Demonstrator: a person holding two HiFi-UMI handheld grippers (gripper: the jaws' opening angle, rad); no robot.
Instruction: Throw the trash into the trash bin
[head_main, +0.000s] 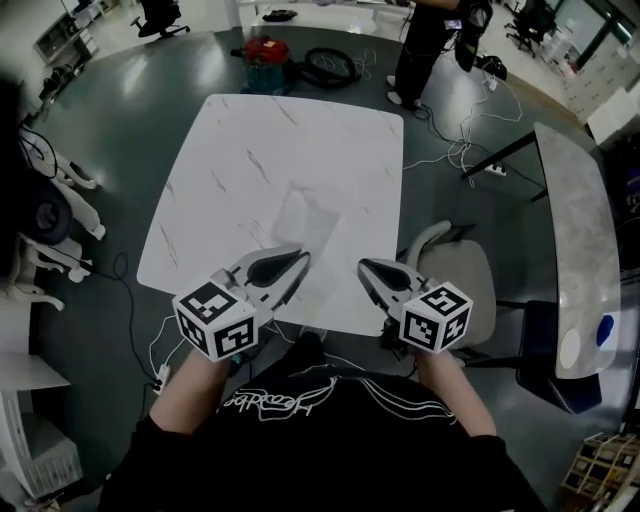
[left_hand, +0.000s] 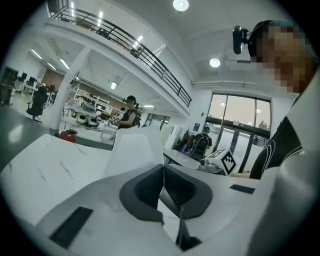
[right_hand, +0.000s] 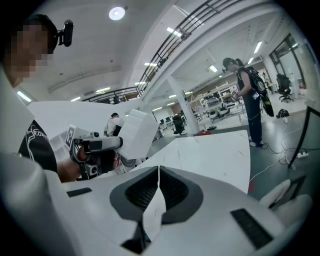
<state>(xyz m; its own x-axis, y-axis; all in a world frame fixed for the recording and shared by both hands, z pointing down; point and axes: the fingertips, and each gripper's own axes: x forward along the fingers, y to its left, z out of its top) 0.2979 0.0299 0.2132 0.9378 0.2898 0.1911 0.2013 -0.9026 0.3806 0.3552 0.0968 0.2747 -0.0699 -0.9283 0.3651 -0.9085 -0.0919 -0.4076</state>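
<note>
My left tongs (head_main: 298, 260) and right tongs (head_main: 366, 268) each pinch tight a thin, creased, translucent sheet (head_main: 305, 222) — held over the white marbled tabletop (head_main: 250, 140).

Left tongs (head_main: 298, 260) and right tongs (head_main: 364, 268), side by side, pinch a thin sheet (left_hand: 134, 150).

- Left gripper (left_hand: 163, 172) had its jaws pressed together on a white sheet (left_hand: 134, 147), which stood up above them.
- White marbled table (left_hand: 50, 165) lay to the left.
- Right gripper (left_hand: 202, 161) showed at the right, near the sheet.
- A person (left_hand: 129, 114) stood far behind.
</note>
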